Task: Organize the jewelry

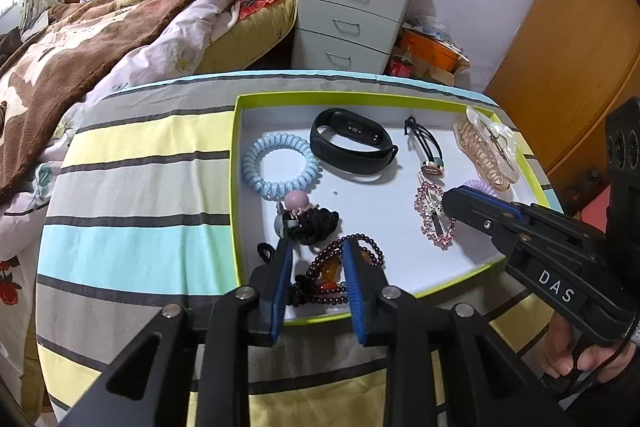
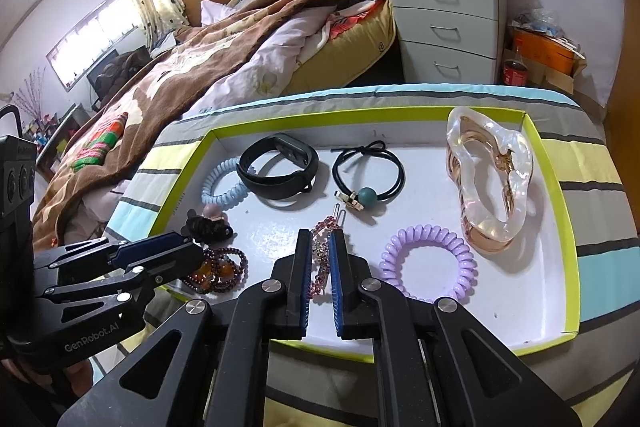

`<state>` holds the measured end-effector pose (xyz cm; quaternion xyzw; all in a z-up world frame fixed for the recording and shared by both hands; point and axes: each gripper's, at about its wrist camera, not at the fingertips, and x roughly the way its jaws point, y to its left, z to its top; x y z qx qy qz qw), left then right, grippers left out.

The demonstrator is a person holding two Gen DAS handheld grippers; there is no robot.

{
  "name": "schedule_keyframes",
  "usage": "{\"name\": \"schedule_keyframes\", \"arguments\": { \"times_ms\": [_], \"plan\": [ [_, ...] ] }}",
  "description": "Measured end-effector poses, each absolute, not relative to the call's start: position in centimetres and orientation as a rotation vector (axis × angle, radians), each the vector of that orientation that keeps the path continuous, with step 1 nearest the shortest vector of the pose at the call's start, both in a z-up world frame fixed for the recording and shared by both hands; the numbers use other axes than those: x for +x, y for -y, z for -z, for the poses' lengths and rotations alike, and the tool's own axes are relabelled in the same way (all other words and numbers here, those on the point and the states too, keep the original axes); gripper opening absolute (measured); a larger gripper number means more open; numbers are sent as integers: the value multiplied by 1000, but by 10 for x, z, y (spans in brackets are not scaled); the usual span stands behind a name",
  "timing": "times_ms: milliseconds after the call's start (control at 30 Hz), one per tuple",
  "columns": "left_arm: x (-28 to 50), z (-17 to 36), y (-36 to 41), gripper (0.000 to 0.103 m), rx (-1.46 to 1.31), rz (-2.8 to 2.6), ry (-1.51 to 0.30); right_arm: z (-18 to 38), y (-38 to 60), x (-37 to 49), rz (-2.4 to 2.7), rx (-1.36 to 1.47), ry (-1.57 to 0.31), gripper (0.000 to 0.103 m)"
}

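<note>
The left gripper [image 1: 316, 247] is hovering partly open over the near left corner of the tray [image 1: 360, 98], its blue pads straddling the dark red bead bracelet [image 1: 332, 279] without pressing on it. Just beyond its tips a black scrunchie with a pink charm [image 1: 308, 219] is lying. To its right, the right gripper [image 2: 320, 239] is sitting almost closed, its pads pinching the pink crystal hair clip [image 2: 320, 267] on the tray floor. The beads look heavy, loose and slippery, so I would take the bunched strands. The clip looks light, stiff and delicate, best held along its metal spine. The right wrist view is showing the whole purple coil tie [image 2: 428, 263], which the left wrist view mostly hides.
</note>
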<state>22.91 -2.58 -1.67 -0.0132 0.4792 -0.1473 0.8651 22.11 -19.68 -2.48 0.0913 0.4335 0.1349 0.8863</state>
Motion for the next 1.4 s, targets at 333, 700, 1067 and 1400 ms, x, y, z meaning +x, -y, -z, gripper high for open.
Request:
{"name": "schedule_keyframes", "arguments": {
  "times_ms": [333, 700, 1067, 1400],
  "plan": [
    [225, 10, 27, 43, -16, 297, -993, 16, 199, 212, -262, 174, -884, 13],
    [219, 3, 26, 55, -2, 239, -975, 7, 199, 197, -194, 122, -854, 25],
    [196, -3, 35, 65, 38, 166, -913, -2, 210, 162, -130, 119, -809, 43],
    [162, -16, 41, 66, 51, 126, -824, -14, 215, 123, -72, 100, -744, 43]
  ]
}}
